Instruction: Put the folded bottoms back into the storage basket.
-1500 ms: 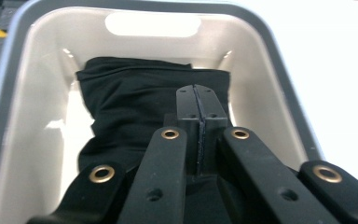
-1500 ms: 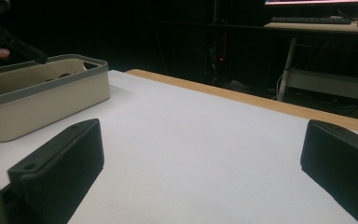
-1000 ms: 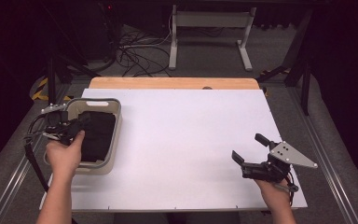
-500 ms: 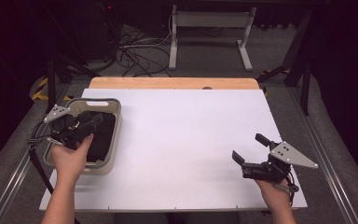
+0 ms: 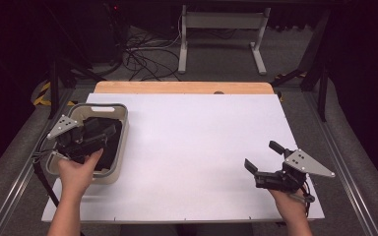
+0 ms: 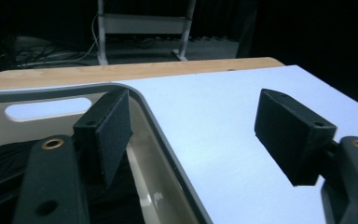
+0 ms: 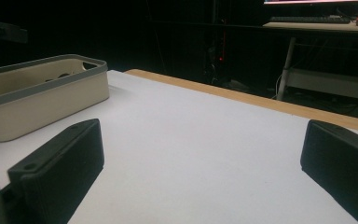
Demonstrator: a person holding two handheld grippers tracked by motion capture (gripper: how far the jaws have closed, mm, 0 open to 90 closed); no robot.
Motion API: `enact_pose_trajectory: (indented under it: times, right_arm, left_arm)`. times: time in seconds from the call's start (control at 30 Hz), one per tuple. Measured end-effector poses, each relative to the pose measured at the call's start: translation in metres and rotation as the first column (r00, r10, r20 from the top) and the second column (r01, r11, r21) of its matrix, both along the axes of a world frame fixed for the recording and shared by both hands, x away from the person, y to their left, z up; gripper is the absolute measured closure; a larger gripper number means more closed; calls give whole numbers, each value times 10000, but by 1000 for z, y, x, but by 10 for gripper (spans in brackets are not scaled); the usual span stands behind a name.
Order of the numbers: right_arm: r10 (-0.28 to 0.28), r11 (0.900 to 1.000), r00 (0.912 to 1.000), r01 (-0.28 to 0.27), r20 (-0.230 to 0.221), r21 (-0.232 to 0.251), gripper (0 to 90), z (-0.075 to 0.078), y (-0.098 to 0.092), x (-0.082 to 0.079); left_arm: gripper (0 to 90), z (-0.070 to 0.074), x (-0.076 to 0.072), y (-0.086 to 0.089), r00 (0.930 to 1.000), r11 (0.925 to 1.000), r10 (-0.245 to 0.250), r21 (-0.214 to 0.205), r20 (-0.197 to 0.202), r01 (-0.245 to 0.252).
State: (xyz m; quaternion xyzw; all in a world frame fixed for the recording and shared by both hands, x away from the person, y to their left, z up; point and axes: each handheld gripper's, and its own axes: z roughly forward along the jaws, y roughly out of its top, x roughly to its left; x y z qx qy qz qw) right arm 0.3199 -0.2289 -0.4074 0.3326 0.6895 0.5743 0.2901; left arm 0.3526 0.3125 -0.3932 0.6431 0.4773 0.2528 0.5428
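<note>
Hovering over the beige plastic bin [image 5: 119,147] at the bench's [image 5: 197,147] left, the left gripper [image 5: 109,132] has just been opening, nothing held, above the black bundle [image 5: 109,153] inside; the rim could be snagged. The right gripper [image 5: 261,158] rests released.

Left black two-jaw handheld gripper [image 5: 86,139]: grey three-cornered plate on top, dark dots on it; black cable trailing off. Right black two-jaw handheld gripper [image 5: 266,167]: same grey dotted plate, black cable at wrist. Jaws: blocky matte black rectangular pads, small screw holes; brass-coloured ring on left gripper's arms. Forearms bare, no sleeves.
</note>
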Motion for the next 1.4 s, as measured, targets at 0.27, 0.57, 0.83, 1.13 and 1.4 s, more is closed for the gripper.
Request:
enact_pose_trajectory:
  times: [0.27,0.57,0.83,1.13,1.4]
  right_arm:
    - [0,10000,10000,0,1,9,1,0,0,-1]
    - [-4,10000,10000,4,4,7,1,0,0,0]
    - [25,10000,10000,-25,21,-25,1,0,2,0]
    - [19,10000,10000,-19,16,-42,1,0,2,-1]
    - [17,10000,10000,-17,24,-29,1,0,2,-1]
  left_arm:
    - [197,-2,-8,-6,9985,9994,-333,148,425,327]
    - [132,-4,-16,-10,9945,9971,-748,202,728,735]
    - [107,-4,-24,-12,9906,9959,-905,136,1021,896]
    - [83,-5,-30,-15,9857,9947,-1020,49,1342,1023]
    - [60,-5,-34,-21,9787,9904,-1370,52,1532,1378]
